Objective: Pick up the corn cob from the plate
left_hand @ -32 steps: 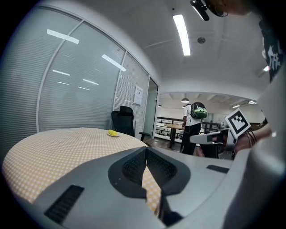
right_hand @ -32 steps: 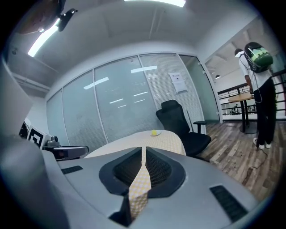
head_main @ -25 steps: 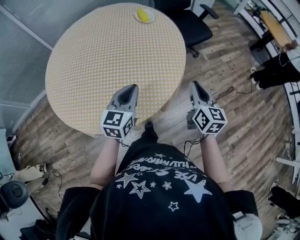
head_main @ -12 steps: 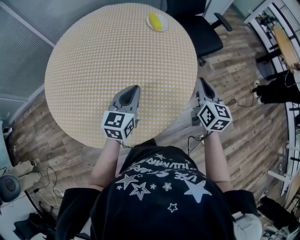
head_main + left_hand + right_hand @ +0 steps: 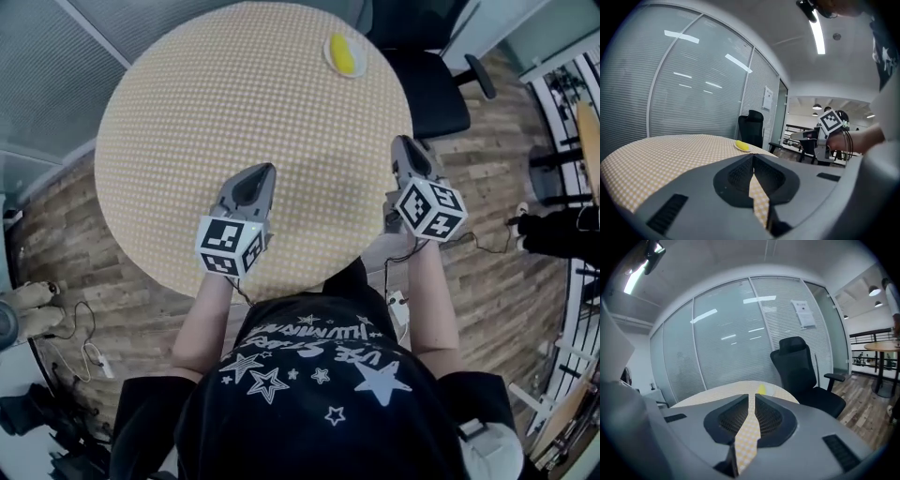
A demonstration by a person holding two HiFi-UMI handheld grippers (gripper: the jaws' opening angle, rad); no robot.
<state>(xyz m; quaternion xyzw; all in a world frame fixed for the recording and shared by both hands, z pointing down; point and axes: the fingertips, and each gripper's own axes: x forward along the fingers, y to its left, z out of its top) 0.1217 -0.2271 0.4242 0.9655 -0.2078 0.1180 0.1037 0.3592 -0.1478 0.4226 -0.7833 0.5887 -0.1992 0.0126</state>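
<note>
A yellow corn cob (image 5: 342, 54) lies on a small white plate (image 5: 331, 62) at the far right of the round checked table (image 5: 187, 122). The cob also shows small and far off in the left gripper view (image 5: 742, 146) and in the right gripper view (image 5: 761, 389). My left gripper (image 5: 261, 173) hovers over the table's near part, jaws together and empty. My right gripper (image 5: 405, 145) hangs at the table's right edge, jaws together with nothing in them. Both point toward the far side, well short of the plate.
A black office chair (image 5: 427, 84) stands just beyond the table at the right, close to the plate. Glass partition walls with blinds (image 5: 693, 93) run behind the table. Wood floor (image 5: 497, 281) surrounds it, with cables (image 5: 84, 337) at the left.
The person has stepped forward and to the right. Both grippers now reach further over the table, and the right one has come from over the floor to the table's edge.
</note>
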